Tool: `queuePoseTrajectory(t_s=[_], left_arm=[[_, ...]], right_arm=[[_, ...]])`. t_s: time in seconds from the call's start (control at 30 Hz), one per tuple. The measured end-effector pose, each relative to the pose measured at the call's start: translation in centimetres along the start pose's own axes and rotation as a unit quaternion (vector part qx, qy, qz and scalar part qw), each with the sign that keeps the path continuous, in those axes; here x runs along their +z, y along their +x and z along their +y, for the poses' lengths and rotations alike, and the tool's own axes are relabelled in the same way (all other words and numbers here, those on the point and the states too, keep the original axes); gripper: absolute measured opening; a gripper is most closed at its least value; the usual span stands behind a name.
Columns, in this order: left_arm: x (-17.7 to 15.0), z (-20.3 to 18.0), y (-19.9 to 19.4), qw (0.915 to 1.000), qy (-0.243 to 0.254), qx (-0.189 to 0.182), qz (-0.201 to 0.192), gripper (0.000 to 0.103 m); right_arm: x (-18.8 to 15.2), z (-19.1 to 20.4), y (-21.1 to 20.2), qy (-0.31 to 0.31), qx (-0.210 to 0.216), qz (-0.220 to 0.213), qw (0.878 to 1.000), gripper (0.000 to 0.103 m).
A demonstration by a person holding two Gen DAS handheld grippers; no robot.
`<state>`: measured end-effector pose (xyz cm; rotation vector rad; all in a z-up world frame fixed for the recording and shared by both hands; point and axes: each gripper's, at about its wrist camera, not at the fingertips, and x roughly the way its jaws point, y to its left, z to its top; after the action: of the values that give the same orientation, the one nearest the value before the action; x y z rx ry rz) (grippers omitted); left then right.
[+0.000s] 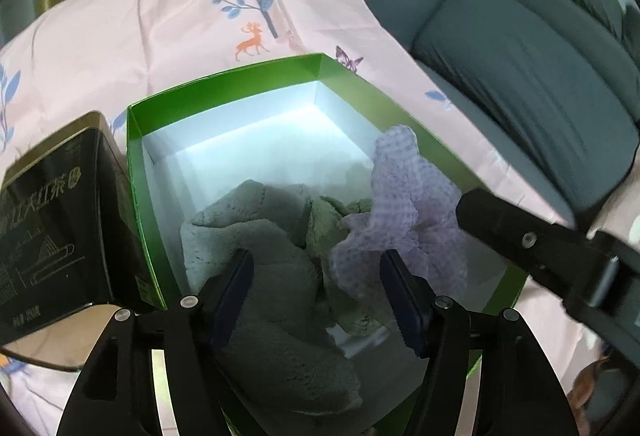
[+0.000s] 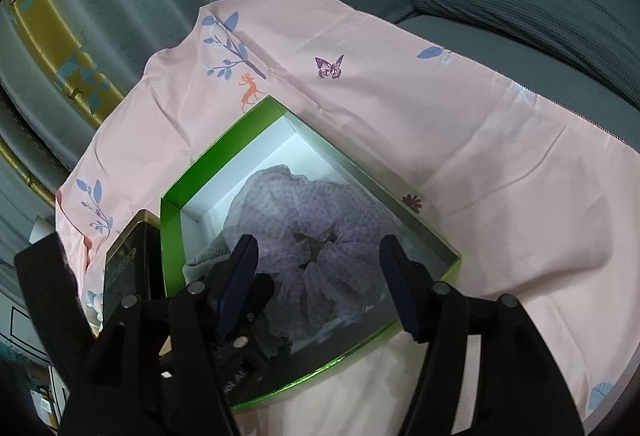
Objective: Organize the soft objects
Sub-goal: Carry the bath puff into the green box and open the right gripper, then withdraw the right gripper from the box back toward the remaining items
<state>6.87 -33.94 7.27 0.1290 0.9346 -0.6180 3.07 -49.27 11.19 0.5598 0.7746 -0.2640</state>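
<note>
Drop-off step, looks like: both soft things already sit inside the green box (image 1: pixel 224 83). One grey towel (image 1: pixel 256 236) lies at the box's near left, one purple mesh cloth (image 1: pixel 400 203) to its right. Left gripper (image 1: pixel 316 276) hangs spread above the towel, pinching nothing; right gripper (image 2: pixel 318 264) is spread over the cloth, empty too. One black tin (image 1: pixel 60 211) stands just left of the box. Next move is probably backing both out of the box.
</note>
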Motion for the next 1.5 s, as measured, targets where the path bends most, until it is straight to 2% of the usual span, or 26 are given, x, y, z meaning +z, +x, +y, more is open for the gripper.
queuePoseTrajectory(t_s=[0.1, 0.23, 0.53, 0.7, 0.77, 0.83, 0.93, 1.0, 1.07, 1.2, 1.27, 1.37, 1.5], left_arm=[[-0.3, -0.6, 0.5, 0.9996, 0.017, 0.019, 0.013, 0.069], [-0.8, -0.6, 0.1, 0.9998, -0.004, 0.02, 0.004, 0.069], [-2.9, -1.4, -1.5, 0.9998, -0.004, 0.017, 0.003, 0.069], [-4.2, -1.8, -2.7, 1.0, 0.003, 0.005, 0.004, 0.069], [-4.4, -1.9, -3.1, 1.0, 0.001, -0.001, 0.001, 0.069], [-4.3, -2.0, -3.6, 0.9998, -0.005, -0.021, -0.001, 0.069], [-3.8, -2.1, -4.7, 0.9984, -0.011, -0.056, 0.001, 0.069], [-3.4, -2.1, -6.1, 0.9977, -0.014, -0.065, -0.016, 0.072], [-3.2, -1.9, -7.6, 0.998, -0.012, -0.051, -0.035, 0.085], [-3.6, -0.2, -11.1, 0.9964, -0.012, -0.035, -0.076, 0.085], [-4.0, 1.3, -12.2, 0.9955, -0.027, -0.035, -0.084, 0.085], [-5.0, 3.9, -13.9, 0.9942, -0.049, -0.028, -0.091, 0.085], [-6.7, 7.7, -16.1, 0.9935, -0.06, 0.017, -0.095, 0.085]], right_arm=[[0.0, -0.1, 0.3, 0.001, 0.003, 0.008, 1.0, 0.063], [-0.3, -0.1, 0.3, -0.002, 0.005, 0.017, 1.0, 0.063], [-0.9, -0.5, -1.0, -0.008, 0.018, 0.025, 0.999, 0.063], [-1.3, -0.6, -1.8, -0.008, 0.021, 0.025, 0.999, 0.063], [-1.5, -0.6, -2.3, -0.009, 0.022, 0.021, 1.0, 0.067], [-1.6, -0.4, -2.7, -0.013, 0.023, 0.016, 1.0, 0.07], [-1.8, 0.0, -3.5, -0.017, 0.029, 0.004, 0.999, 0.079], [-1.9, 0.2, -4.0, -0.02, 0.032, -0.004, 0.999, 0.079], [-2.0, 0.6, -4.7, -0.024, 0.031, -0.013, 0.999, 0.081], [-2.2, 1.3, -5.9, -0.031, 0.036, -0.035, 0.998, 0.09], [-2.4, 1.9, -6.4, -0.033, 0.045, -0.041, 0.998, 0.096], [-2.9, 3.5, -7.2, -0.049, 0.056, -0.055, 0.996, 0.101], [-3.8, 6.1, -8.0, -0.082, 0.052, -0.068, 0.993, 0.102]])
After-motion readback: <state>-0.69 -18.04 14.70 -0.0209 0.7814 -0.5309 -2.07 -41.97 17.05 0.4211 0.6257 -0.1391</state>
